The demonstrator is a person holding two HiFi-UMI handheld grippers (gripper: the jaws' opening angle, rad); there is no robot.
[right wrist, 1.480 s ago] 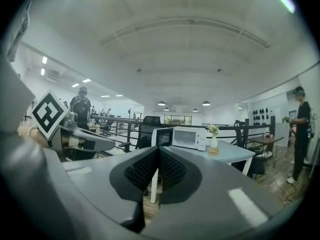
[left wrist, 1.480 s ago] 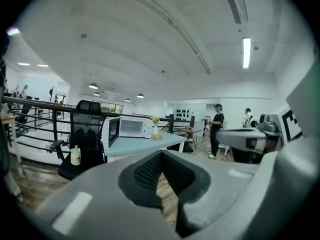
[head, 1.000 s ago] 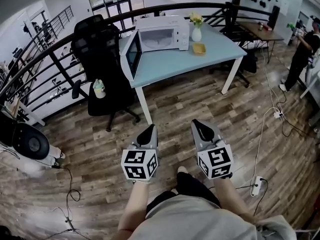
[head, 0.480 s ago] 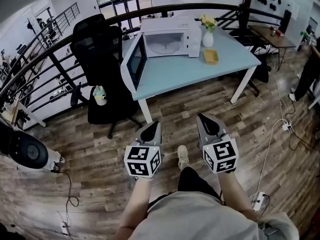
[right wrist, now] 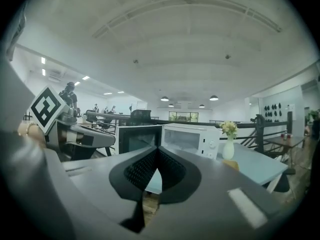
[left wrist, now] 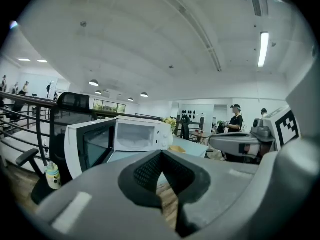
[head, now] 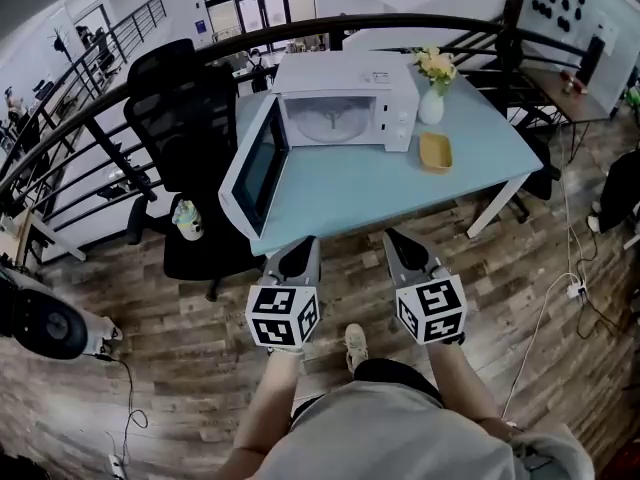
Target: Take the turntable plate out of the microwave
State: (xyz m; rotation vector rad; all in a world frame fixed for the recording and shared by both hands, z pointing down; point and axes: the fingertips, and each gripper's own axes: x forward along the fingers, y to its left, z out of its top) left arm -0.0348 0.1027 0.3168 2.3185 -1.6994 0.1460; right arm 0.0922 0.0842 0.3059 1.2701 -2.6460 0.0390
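Both grippers are short of the pale blue table (head: 400,183), well apart from the white microwave oven (head: 385,78), whose door (head: 250,173) stands wide open. The round glass turntable plate (head: 330,125) lies inside on the cavity floor. The left gripper (head: 300,253) has its jaws together and empty, and the right gripper (head: 402,250) is the same. This looks like the approach. Next, reach into the cavity, part one gripper's jaws, take the plate's near rim and lift it out.
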